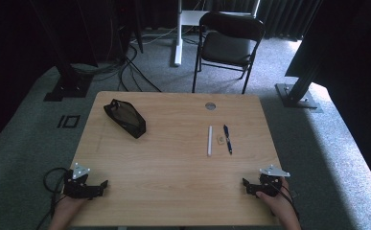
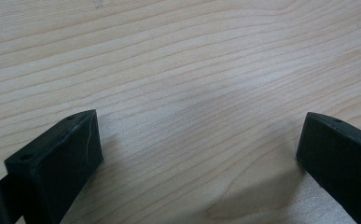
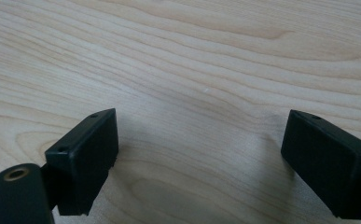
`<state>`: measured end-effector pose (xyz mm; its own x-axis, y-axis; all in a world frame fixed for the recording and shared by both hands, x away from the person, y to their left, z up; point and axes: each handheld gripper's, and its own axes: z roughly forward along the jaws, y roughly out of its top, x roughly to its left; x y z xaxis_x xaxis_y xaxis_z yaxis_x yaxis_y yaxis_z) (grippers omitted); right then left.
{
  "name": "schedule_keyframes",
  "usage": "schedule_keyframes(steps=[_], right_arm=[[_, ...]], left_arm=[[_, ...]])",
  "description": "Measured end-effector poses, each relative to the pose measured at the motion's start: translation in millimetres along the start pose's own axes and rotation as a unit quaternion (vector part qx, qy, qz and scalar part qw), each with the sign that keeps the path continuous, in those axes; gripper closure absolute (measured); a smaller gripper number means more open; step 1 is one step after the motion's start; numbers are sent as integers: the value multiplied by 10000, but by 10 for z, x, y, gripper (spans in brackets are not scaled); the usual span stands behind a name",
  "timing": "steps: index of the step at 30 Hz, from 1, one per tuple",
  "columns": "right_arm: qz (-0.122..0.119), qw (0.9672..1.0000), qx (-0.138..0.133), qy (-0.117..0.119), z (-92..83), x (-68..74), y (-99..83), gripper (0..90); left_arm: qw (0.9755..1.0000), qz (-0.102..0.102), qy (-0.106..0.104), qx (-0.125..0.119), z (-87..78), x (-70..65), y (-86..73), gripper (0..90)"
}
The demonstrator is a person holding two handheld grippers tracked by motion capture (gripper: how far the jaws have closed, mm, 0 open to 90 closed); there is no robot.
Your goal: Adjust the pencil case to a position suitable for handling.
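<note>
A black pouch [image 1: 124, 118] lies at the table's far left. A white pen [image 1: 210, 140], a small tan eraser-like piece [image 1: 220, 140] and a blue pen [image 1: 227, 138] lie side by side right of centre. My left gripper [image 1: 101, 187] rests at the near left corner, held by a hand. My right gripper [image 1: 248, 187] rests at the near right corner. In the left gripper view the gripper [image 2: 199, 140] stands open over bare wood. The right gripper view has its gripper [image 3: 201, 135] open too, nothing between the jaws.
The wooden table [image 1: 173, 182] has a round grommet [image 1: 210, 106] near its far edge. A black folding chair [image 1: 228, 45] stands behind the table. Cables lie on the grey carpet at the far left. Dark stands flank both sides.
</note>
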<state>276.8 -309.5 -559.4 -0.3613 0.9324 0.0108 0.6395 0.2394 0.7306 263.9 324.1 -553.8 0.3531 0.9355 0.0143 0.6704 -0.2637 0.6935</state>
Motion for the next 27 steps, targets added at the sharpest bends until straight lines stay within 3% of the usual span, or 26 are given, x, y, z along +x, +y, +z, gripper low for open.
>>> schedule_keyframes(steps=[18,27], right_arm=[[76,9999,-45,-98,122,91,124,111],[-140,9999,-71,64,193,205,331,112]], left_arm=[[10000,20,-11,7,-2,4,-1,4],[10000,20,-12,4,-2,4,-1,4]])
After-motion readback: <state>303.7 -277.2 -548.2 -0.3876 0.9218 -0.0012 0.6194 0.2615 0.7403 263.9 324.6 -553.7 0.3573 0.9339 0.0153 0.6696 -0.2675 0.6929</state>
